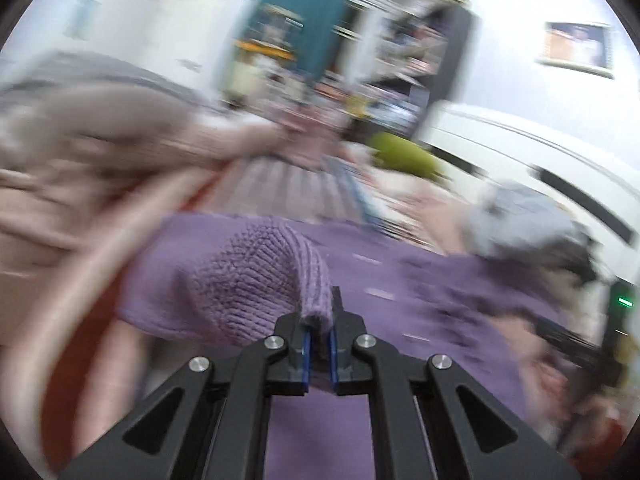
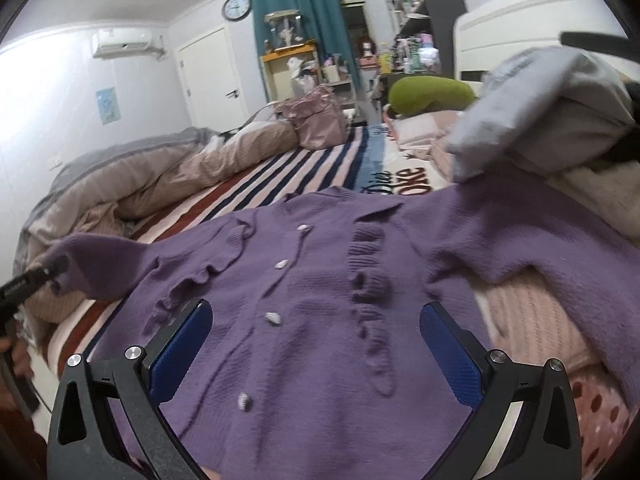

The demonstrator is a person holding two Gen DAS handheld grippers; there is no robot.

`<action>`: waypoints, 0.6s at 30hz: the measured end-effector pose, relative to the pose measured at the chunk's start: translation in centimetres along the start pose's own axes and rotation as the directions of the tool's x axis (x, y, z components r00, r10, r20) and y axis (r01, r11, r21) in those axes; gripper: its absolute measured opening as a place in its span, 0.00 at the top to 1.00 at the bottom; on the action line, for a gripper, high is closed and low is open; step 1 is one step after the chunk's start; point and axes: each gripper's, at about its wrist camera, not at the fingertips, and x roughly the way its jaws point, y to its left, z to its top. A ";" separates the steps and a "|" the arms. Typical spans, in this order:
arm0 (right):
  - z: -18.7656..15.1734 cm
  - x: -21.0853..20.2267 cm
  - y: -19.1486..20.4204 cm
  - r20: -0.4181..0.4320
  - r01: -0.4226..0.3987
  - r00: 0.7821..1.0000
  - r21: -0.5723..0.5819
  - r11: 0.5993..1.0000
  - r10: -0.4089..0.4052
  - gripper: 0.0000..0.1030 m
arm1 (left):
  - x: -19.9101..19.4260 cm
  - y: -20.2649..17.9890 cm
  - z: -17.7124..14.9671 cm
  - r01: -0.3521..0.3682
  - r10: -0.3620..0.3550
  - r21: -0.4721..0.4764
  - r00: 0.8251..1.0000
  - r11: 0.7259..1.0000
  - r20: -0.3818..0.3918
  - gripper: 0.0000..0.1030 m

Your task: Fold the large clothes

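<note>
Purple cardigan (image 2: 304, 288) lies unfolded on bed (image 2: 280, 172); left gripper (image 1: 319, 332) fingers clamp sleeve cuff (image 1: 316, 304), right gripper (image 2: 316, 344) fingers spread, empty above front. Folding barely begun.

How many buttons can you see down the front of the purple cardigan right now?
4 on the purple cardigan: one by the collar, one below it, one mid-front, one lowest. Further ones nearer the hem may be hidden.
</note>
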 end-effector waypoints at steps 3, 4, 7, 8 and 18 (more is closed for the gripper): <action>-0.2 -0.8 -2.0 0.021 0.029 0.999 0.021 0.999 -0.029 0.00 | 3.9 -4.8 -2.4 0.179 -0.178 0.004 0.979 0.984 -0.103 0.95; -0.3 -0.9 -2.4 0.026 0.043 0.999 0.019 0.999 -0.043 0.00 | 5.2 -6.1 -3.3 0.190 -0.185 0.016 0.971 0.982 -0.151 0.93; -0.8 -0.6 -3.7 0.009 0.069 0.998 0.025 0.997 -0.069 0.00 | 6.5 -7.9 -5.3 0.153 -0.132 0.071 0.961 0.986 -0.242 0.60; -1.1 -0.2 -4.1 -0.008 0.059 0.998 0.032 0.998 -0.059 0.00 | 5.8 -8.3 -5.6 0.134 -0.110 0.090 0.966 0.987 -0.235 0.42; -4.1 7.4 2.3 -0.254 -0.297 0.924 -0.008 0.955 0.286 0.00 | -3.5 -1.6 -2.0 -0.227 0.230 0.096 0.973 0.969 -0.030 0.19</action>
